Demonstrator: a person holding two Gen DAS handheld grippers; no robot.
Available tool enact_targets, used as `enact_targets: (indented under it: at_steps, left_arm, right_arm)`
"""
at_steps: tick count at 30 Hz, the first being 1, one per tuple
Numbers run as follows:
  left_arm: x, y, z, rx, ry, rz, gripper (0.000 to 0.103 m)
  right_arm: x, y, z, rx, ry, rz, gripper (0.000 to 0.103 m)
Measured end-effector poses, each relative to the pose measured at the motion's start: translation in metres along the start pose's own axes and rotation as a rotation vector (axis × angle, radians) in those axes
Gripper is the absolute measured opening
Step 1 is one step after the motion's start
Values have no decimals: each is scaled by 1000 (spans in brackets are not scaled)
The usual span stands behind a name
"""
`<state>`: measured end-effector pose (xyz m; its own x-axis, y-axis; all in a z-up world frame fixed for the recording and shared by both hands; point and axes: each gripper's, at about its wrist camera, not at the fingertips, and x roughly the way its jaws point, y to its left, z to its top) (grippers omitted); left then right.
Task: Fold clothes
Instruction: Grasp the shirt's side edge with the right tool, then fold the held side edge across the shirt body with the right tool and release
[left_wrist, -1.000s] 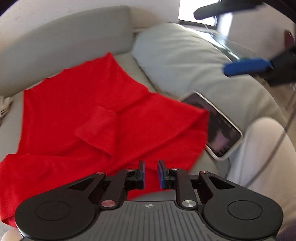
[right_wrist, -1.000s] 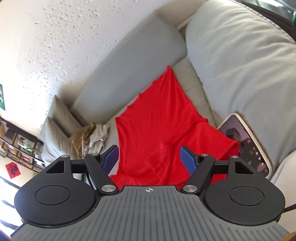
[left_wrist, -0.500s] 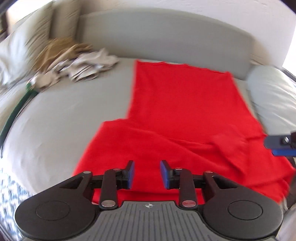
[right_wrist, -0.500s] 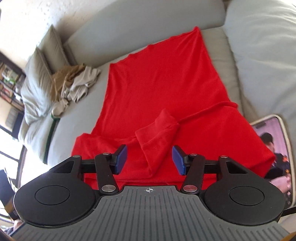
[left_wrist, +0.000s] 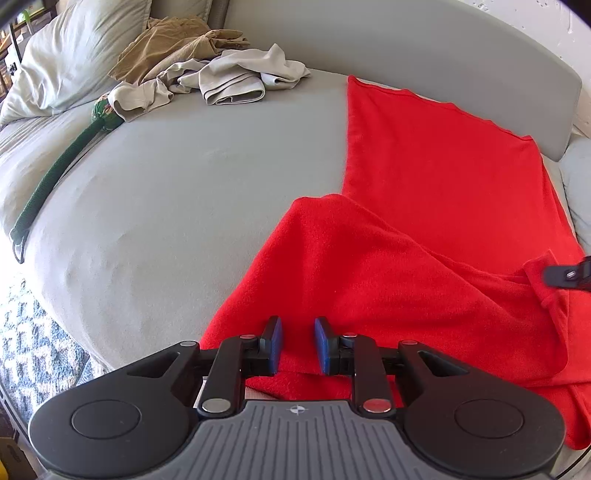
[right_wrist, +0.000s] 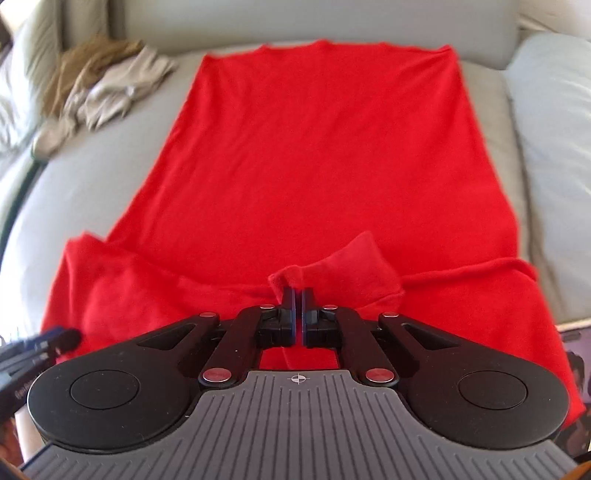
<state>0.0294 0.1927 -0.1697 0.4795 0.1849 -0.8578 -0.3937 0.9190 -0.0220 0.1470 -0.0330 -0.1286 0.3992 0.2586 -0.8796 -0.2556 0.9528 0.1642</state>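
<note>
Between the right gripper (right_wrist: 297, 295) pads: a raised fold of the red garment (right_wrist: 317, 155), pinched.

Right jaws are closing to a sliver on a cuff-like flap just ahead of the tips; the left gripper (left_wrist: 297, 334) is hovering part-open, holding nothing, over the near left hem. The garment's long axis is running straight away from both sets of fingers toward the sofa (left_wrist: 155, 192) backrest, near end bunched and doubled over, far end lying flat. Right gripper is the nearer to the loose flap. Fabric is looking soft, matte, fleecy, limp. Far left of the fingers, well apart: a crumpled beige clothes pile (left_wrist: 207, 70).
</note>
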Motion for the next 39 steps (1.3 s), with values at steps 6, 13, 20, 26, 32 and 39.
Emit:
enact_targets:
  at_steps: [6, 13, 20, 26, 32, 39]
  left_arm:
    - [-6, 9, -7, -56, -7, -49, 21]
    - [-9, 4, -9, 0, 26, -26, 21]
    - [-22, 3, -12, -9, 2, -72, 26]
    - [-33, -2, -10, -21, -18, -69, 28]
    - [-41, 8, -10, -45, -35, -62, 29]
    - [-43, 21, -10, -98, -45, -48, 29]
  right_arm:
    - [-79, -60, -16, 160, -282, -7, 2]
    - [-60, -138, -73, 326, -73, -61, 4]
    - [-67, -168, -77, 446, -113, 121, 42]
    - [-19, -139, -40, 323, -45, 143, 46]
    - [3, -110, -39, 146, -36, 42, 19]
    - [-36, -86, -42, 17, -161, -12, 9]
